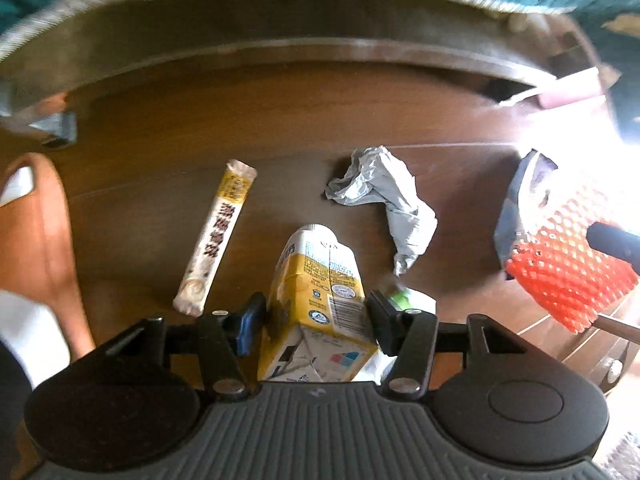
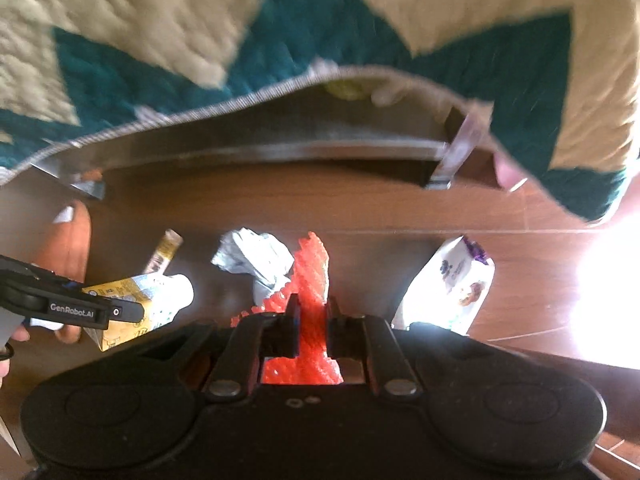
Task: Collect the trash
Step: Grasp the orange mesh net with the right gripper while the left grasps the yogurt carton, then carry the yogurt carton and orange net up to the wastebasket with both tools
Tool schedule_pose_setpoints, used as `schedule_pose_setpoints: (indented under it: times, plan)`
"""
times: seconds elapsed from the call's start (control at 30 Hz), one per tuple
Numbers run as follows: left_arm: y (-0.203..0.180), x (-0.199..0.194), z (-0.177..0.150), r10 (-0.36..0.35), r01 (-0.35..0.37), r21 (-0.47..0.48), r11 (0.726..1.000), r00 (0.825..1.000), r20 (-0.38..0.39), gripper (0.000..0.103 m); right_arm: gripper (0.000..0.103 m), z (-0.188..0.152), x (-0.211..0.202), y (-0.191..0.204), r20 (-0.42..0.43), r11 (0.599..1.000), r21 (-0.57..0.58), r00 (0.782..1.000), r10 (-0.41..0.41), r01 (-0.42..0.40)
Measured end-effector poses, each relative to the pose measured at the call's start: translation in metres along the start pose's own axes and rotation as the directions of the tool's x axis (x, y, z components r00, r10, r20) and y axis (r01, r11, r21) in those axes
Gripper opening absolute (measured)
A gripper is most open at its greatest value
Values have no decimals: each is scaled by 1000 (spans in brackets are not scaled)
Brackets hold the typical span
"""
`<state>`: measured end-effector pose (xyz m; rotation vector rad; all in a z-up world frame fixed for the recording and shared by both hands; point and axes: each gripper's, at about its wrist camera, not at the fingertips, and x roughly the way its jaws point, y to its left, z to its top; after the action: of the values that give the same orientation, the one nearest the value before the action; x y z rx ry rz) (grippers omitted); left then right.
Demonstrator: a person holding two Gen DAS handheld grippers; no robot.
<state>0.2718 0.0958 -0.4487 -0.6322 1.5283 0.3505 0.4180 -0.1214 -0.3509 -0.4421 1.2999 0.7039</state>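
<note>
"GenRobot.AI" lettering on left gripper (image 2: 80,312)

One milk carton (image 1: 316,280), one stick sachet (image 1: 218,236), one crumpled paper (image 1: 384,196), one red foam net (image 2: 312,276), one snack packet (image 2: 452,280)

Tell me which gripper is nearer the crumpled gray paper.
Right, though only narrowly. The right gripper, shut on the red foam net, sits beside the crumpled gray paper; the left gripper clamps the milk carton slightly farther away.
</note>
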Motion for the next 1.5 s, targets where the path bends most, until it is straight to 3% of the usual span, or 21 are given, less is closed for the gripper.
schedule_pose_setpoints:
  times: [0.3,0.53,0.63,0.8,1.0,1.23,1.37,1.5]
  plan:
    - [-10,-113,-35,-108,113,-34,993,987,121,54,10,3,-124,39,159,996,-51,985,-59,68]
    - [-38,-210,-58,-212,215,15,976,944,254,54,10,-12,-239,58,328,994,-28,940,-91,106]
    - [-55,-251,-66,-265,262,52,964,914,308,54,10,-22,-290,63,412,989,-17,903,-126,146]
    - [-94,-312,-73,-358,343,109,933,855,376,54,10,-35,-374,59,543,969,32,810,-222,244]
    - [-155,-403,-75,-469,410,229,883,746,473,54,9,-51,-467,36,651,938,124,687,-324,324]
    - [-245,-500,-84,-567,401,403,823,632,529,54,10,-68,-546,-8,707,882,272,542,-454,385]
    - [-308,-542,-93,-613,357,509,783,582,535,54,10,-78,-574,-44,693,845,364,491,-527,393]
    - [-368,-564,-106,-651,327,584,743,558,515,54,10,-88,-577,-82,657,817,436,487,-576,377]
